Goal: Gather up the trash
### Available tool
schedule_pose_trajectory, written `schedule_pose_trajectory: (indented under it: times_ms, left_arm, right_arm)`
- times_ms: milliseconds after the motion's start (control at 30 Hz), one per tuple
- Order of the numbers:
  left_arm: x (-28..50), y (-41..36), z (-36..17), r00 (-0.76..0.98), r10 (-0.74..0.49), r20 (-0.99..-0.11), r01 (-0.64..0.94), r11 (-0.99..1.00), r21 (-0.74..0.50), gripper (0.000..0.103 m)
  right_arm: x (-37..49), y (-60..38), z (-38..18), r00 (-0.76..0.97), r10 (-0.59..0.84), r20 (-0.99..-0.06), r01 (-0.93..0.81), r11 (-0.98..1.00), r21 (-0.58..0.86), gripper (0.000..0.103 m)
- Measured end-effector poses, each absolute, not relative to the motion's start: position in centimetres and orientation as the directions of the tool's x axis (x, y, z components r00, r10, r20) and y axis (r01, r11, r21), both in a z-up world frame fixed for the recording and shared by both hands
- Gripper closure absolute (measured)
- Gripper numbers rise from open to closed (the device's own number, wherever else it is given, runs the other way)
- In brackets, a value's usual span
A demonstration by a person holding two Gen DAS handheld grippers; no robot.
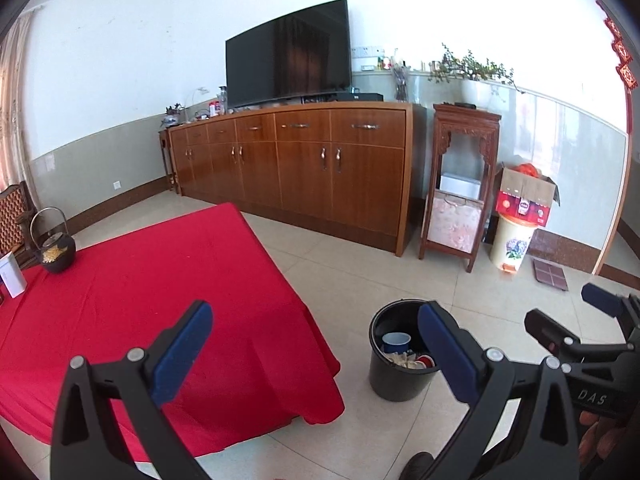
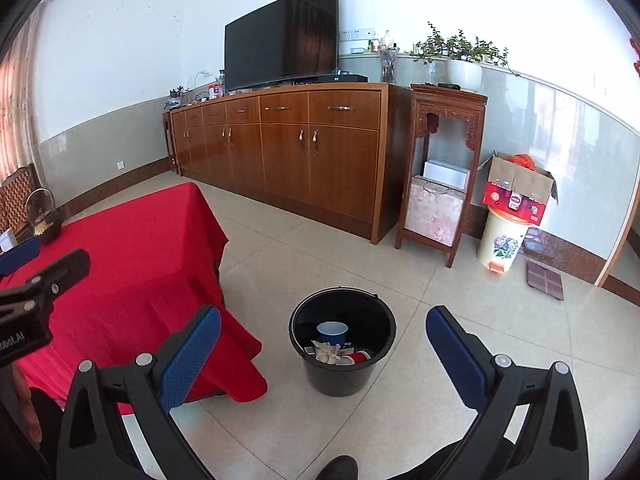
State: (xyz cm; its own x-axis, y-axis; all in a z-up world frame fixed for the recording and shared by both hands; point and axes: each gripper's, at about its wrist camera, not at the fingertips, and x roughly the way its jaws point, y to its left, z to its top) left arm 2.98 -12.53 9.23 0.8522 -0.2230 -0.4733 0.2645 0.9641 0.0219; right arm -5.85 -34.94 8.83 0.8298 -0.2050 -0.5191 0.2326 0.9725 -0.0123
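Both your left gripper [image 1: 316, 350] and right gripper [image 2: 323, 354] hang wide apart, empty. The bucket [image 2: 342, 340], lower centre, already holds cups and probably crumpled paper; next, scan the red table [image 1: 140, 280] for leftovers.

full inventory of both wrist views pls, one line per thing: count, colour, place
Round plastic bucket: 1, black, on the tiled floor right of the table.
Enamel-style cup: 1, blue, inside the bucket.
Crumpled paper: 1 wad, beige, inside the bucket.
Small cup: 1, red, inside the bucket.
Cloth-covered table: 1, red, left.
Iron kettle with hoop handle: 1, black, far table edge.
White box: 1, table's left edge.
Wooden sideboard: 1, brown, against wall.
Flat television: 1, black, on sideboard.
Carved wooden stand: 1, dark brown, right of sideboard.
Flowered bin: 1, cream, by wall.
Cardboard box: 1, red-brown, on bin.
Left gripper: black, blue pads, open.
Right gripper: same, open.
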Motion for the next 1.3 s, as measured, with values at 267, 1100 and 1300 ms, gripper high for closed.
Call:
schedule_pose_trajectory:
  times_ms: [267, 1100, 1300]
  left_arm:
    - [2.6, -12.3, 8.9, 0.845, -0.228, -0.483, 0.261, 0.965, 0.002, 0.000]
    - [2.4, -11.4, 9.0, 0.845, -0.222, -0.486, 0.252, 0.968, -0.005, 0.000]
    - [2.5, -11.4, 9.0, 0.841, -0.222, -0.494, 0.252, 0.968, -0.005, 0.000]
  right_arm:
    - [-5.7, -35.4, 9.1, 0.832, -0.209, -0.515, 0.230, 0.973, -0.023, 0.000]
    - [-5.8, -35.7, 8.9, 0.831, -0.205, -0.518, 0.220, 0.975, -0.033, 0.000]
    - [-5.8, -35.7, 8.7, 0.827, -0.203, -0.524, 0.217, 0.976, -0.036, 0.000]
